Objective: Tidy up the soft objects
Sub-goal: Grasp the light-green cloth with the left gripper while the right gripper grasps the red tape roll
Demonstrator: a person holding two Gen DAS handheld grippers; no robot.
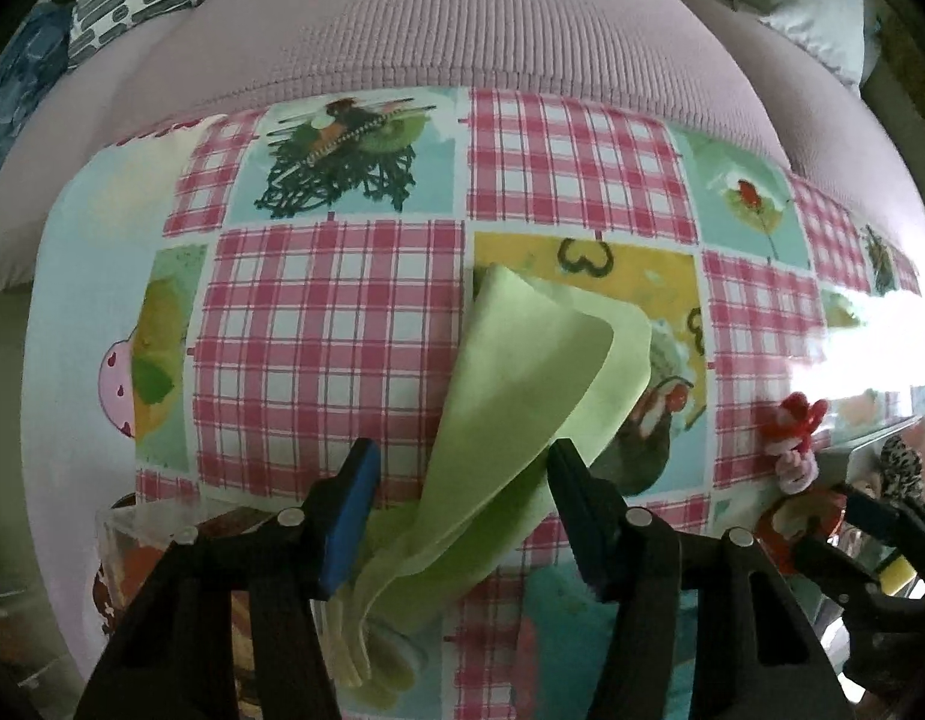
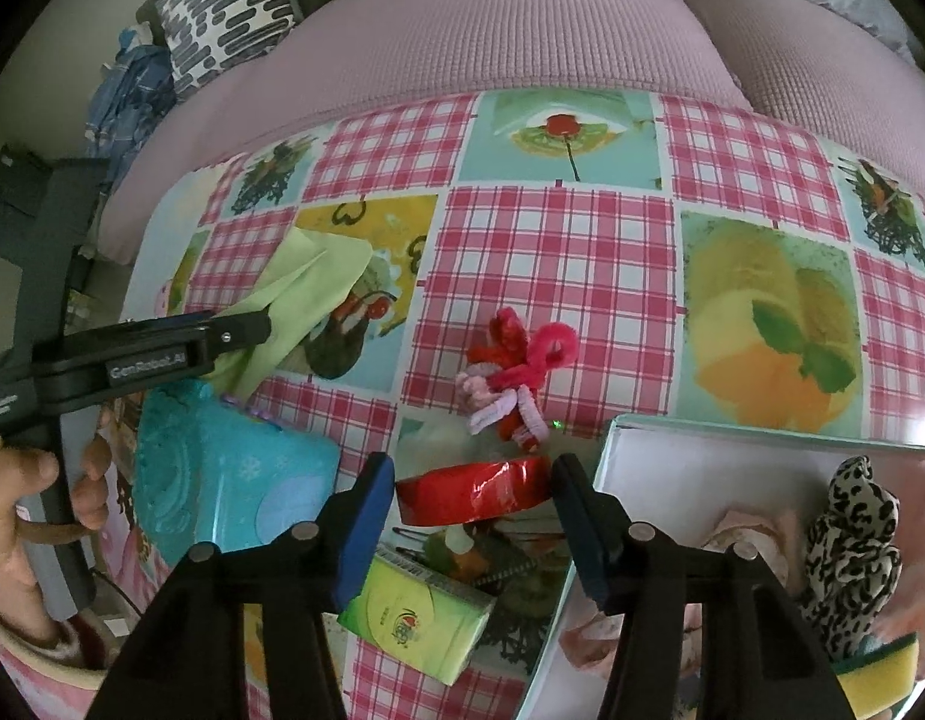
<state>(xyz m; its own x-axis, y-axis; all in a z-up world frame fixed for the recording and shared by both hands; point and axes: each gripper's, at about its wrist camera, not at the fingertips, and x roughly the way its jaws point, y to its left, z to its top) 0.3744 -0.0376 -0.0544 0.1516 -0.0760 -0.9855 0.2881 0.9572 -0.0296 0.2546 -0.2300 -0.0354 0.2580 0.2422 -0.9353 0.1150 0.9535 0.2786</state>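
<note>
Left wrist view: left gripper [image 1: 459, 462] points down at the checked tablecloth [image 1: 330, 324]. A light green cloth [image 1: 522, 372] lies folded and curled on the cloth, running from the yellow heart patch down between the jaws. Right finger tip touches the cloth's edge; left blue pad [image 1: 351, 516] stands clear of it, so the jaws are apart with the cloth between them, not clamped. A clear container [image 1: 132, 534] sits at the lower left, just beside the left finger. Toward the right edge of the tablecloth, a red and pink pipe-cleaner bundle [image 1: 792, 444], partly washed out by glare. Pink sofa cushion [image 1: 462, 18] behind the table.

Right wrist view: right gripper [image 2: 471, 498] angled down, jaws apart, a red shiny tape roll [image 2: 471, 489] between the pads; contact cannot be told, no clear squeeze. This view shows what the other does not: a hand [image 2: 18, 498] holding the left gripper [image 2: 246, 324] over the green cloth [image 2: 318, 276] at the tablecloth's [image 2: 552, 252] left side; a turquoise tissue pack [image 2: 234, 474] just below that cloth; a green tissue packet [image 2: 420, 618] below the tape roll; pipe-cleaner bundle [image 2: 510, 372] mid-cloth, just above the roll. A white box [image 2: 702, 456] at the right holds a leopard-print scrunchie [image 2: 852, 546], pink fabric and a yellow-green sponge [image 2: 882, 666].
</note>
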